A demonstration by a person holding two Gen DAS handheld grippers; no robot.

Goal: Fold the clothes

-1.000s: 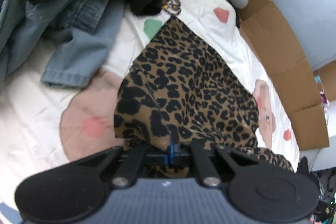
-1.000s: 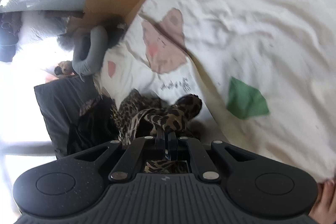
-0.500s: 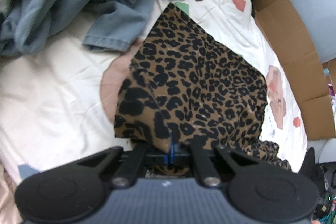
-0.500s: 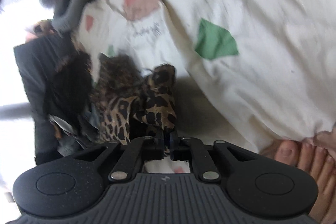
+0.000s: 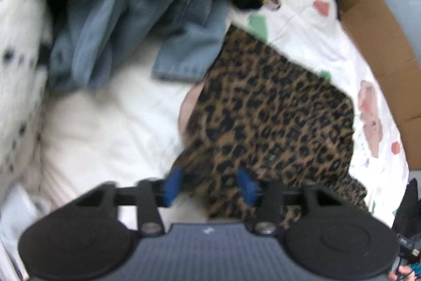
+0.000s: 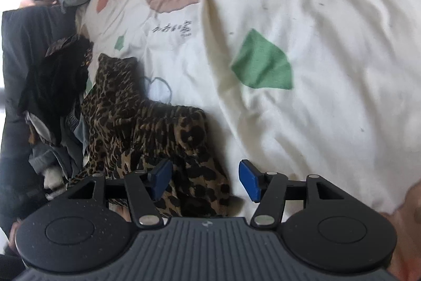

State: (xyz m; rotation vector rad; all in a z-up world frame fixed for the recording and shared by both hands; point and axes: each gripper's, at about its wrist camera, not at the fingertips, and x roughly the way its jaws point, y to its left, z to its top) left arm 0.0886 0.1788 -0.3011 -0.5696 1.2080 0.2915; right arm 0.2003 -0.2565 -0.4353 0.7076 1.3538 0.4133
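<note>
Leopard-print garment (image 5: 276,107) lay spread on the bed sheet (image 5: 105,123) ahead of the left tongs (image 5: 209,185), bare sheet to their left and denim clothes (image 5: 131,30) beyond. Both the left and right tongs (image 6: 205,179) were opening, pads apart, cloth lying loosely between them, unpinched.

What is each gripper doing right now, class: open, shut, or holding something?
Left gripper: jaws opening, leopard-print fabric garment lying between them, not gripped.
Right gripper: jaws opening, the same garment between them, not gripped.
</note>
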